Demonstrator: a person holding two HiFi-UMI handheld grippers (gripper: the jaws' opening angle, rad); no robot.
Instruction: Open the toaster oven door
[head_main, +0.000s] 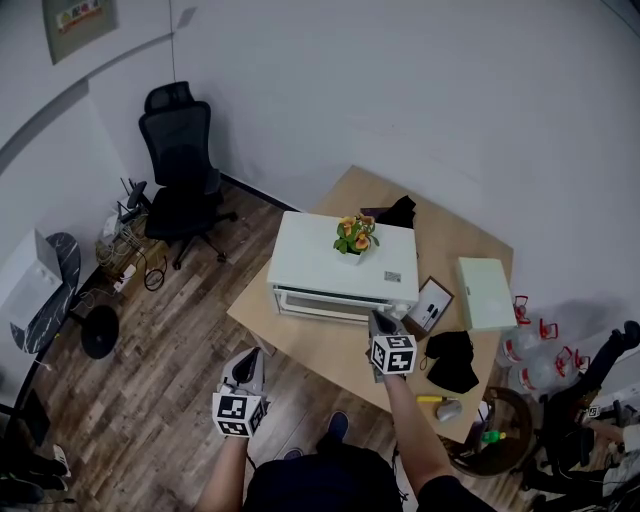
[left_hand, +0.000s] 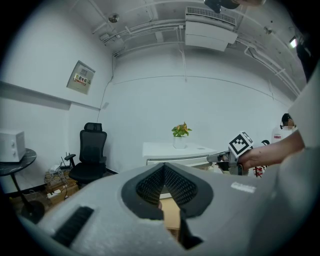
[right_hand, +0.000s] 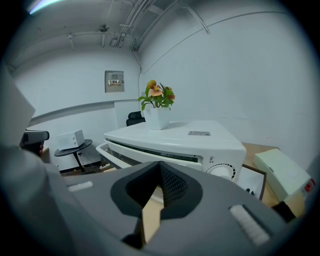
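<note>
White toaster oven (head_main: 343, 268) sits mid-frame on the wooden table (head_main: 462, 235), door seemingly closed. Right gripper (head_main: 380, 322), jaws together and empty, hovers at its front; left gripper (head_main: 248, 364), likewise closed, hangs lower left. Approach step: next, the jaws must part and catch the handle (right_hand: 114, 157).

Plain white walls (head_main: 420, 90) close the room from nine round to three o'clock in the head view, with a framed notice (head_main: 77, 22) at eleven. Dark brown wood-plank floor (head_main: 170, 360) fills seven to nine o'clock. A black high-backed swivel office chair (head_main: 182, 165) stands at ten o'clock by the wall. A light wooden table (head_main: 465, 245) sits at centre. A small round dark side table (head_main: 40, 322) stands at nine o'clock. In the left gripper view, a white ceiling air-conditioning unit (left_hand: 210, 22) hangs at twelve o'clock.
</note>
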